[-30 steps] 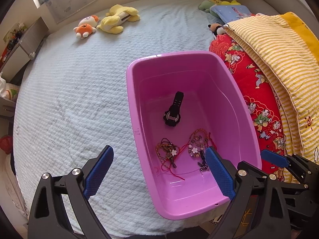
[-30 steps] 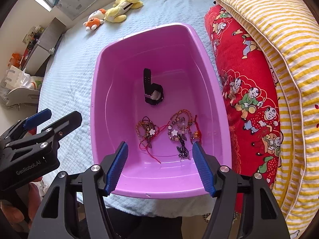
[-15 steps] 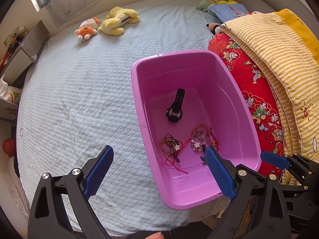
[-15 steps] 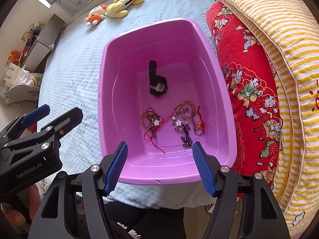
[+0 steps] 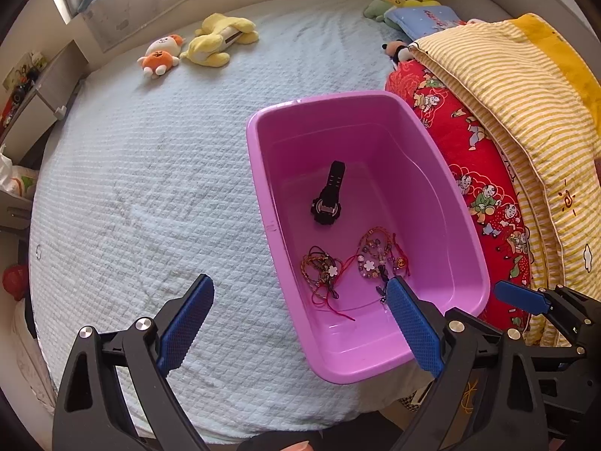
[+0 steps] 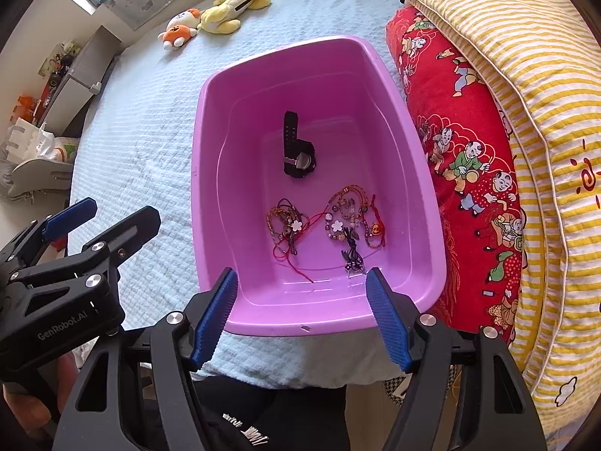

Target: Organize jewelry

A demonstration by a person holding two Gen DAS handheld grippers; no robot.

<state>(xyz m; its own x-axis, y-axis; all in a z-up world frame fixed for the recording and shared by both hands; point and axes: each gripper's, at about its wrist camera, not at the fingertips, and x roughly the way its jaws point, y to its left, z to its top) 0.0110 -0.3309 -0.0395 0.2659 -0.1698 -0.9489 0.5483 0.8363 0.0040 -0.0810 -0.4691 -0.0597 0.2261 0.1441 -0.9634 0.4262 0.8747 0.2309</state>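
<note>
Here we hold both grippers above the near end of a pink tub [image 6: 210,120] that sits on a pale blue quilted bed [image 5: 142,173]. Our right gripper [image 6: 302,317] hangs over the tub's near rim at six o'clock, blue pads spread wide with nothing between them. Our left gripper [image 5: 300,323] is likewise spread wide and empty, one pad over the bedcover at seven o'clock, the other over the tub's near corner. Inside the tub, a black watch [image 6: 298,152] lies near the middle of the floor, strap pointing toward twelve o'clock. Nearer to us lie two tangles of jewelry, apart from the watch: a red-corded bracelet cluster [image 6: 287,225] at the watch's seven o'clock, and a beaded bracelet cluster [image 6: 351,218] at its five o'clock. At the tub's three o'clock side a red printed quilt [image 6: 462,143] presses against its wall, under a yellow striped blanket [image 6: 526,56]. Plush toys [image 6: 214,11] rest far off at eleven o'clock.
</note>
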